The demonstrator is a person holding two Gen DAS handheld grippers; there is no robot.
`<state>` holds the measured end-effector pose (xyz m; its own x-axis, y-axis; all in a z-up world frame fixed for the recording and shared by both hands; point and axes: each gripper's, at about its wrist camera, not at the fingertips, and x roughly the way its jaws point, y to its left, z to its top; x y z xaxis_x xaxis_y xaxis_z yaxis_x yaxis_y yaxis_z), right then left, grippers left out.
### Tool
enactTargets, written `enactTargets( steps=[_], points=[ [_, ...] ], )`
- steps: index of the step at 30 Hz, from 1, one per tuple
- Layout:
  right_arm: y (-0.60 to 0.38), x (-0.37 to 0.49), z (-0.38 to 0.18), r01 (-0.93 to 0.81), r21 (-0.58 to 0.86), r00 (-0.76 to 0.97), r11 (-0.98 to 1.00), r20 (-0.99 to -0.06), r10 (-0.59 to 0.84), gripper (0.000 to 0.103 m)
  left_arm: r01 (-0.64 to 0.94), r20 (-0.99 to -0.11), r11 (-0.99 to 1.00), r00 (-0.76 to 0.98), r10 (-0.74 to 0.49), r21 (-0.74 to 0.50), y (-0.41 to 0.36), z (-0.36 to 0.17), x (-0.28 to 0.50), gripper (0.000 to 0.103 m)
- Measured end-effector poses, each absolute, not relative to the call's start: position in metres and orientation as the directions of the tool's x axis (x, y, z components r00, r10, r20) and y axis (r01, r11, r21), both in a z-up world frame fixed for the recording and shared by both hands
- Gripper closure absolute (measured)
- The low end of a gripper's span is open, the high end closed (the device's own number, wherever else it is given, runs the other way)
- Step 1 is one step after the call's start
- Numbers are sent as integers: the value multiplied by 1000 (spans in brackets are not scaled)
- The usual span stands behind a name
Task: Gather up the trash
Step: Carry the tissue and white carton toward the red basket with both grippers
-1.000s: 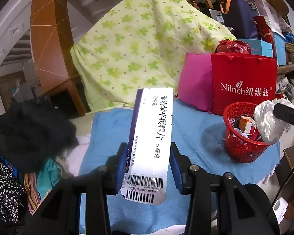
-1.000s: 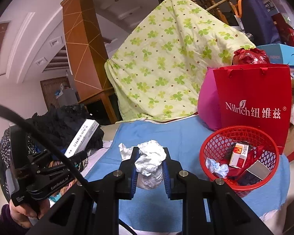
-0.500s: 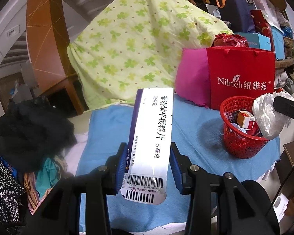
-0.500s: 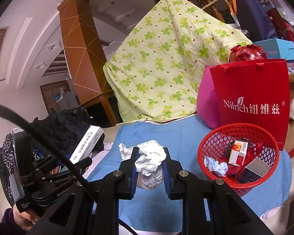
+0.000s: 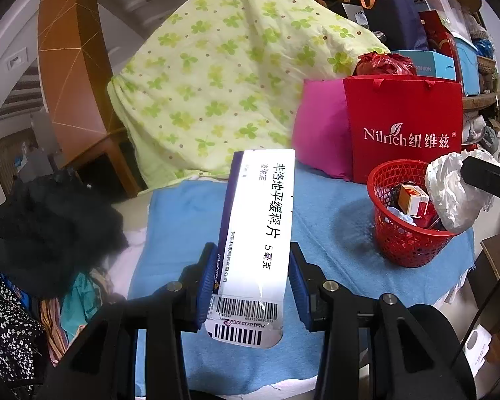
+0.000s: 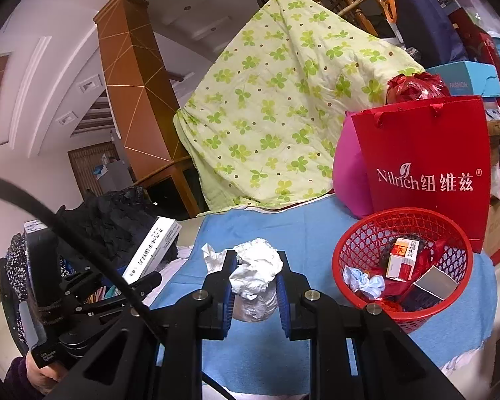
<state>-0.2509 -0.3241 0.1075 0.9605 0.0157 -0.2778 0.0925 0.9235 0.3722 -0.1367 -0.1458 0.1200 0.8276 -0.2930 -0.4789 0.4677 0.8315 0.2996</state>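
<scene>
From the left wrist camera, the left gripper (image 5: 250, 280) is pinching a long white medicine box (image 5: 258, 220) at its barcode end, the box's long axis running straight out along the fingers and up over the blue cloth (image 5: 183, 220). The red mesh basket (image 5: 406, 250) is sitting well off to the right near the cloth's far corner, with the red Nilrich bag (image 5: 406, 123) standing just behind it. The crumpled white paper (image 5: 450, 193) is hanging close over the basket's rim on that side.

From the right wrist camera, the right gripper (image 6: 255, 281) is squeezing that crumpled white paper (image 6: 255, 273) tight between its blue pads. The red mesh basket (image 6: 360, 243) is lying just to its right and lower, its mouth open, with a small red-and-white carton (image 6: 401, 258) already inside. I judge the right hand the nearer one; the room over the rim is looking free, though the bag is crowding the far side.
</scene>
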Motion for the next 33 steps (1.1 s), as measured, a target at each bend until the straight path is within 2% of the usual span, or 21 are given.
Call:
enactTargets(
  steps=[33],
  points=[
    [-338, -267, 101, 139, 409, 962, 902, -271, -26, 80, 495, -510, 816, 806, -302, 298, -145, 107, -135, 59]
  ],
)
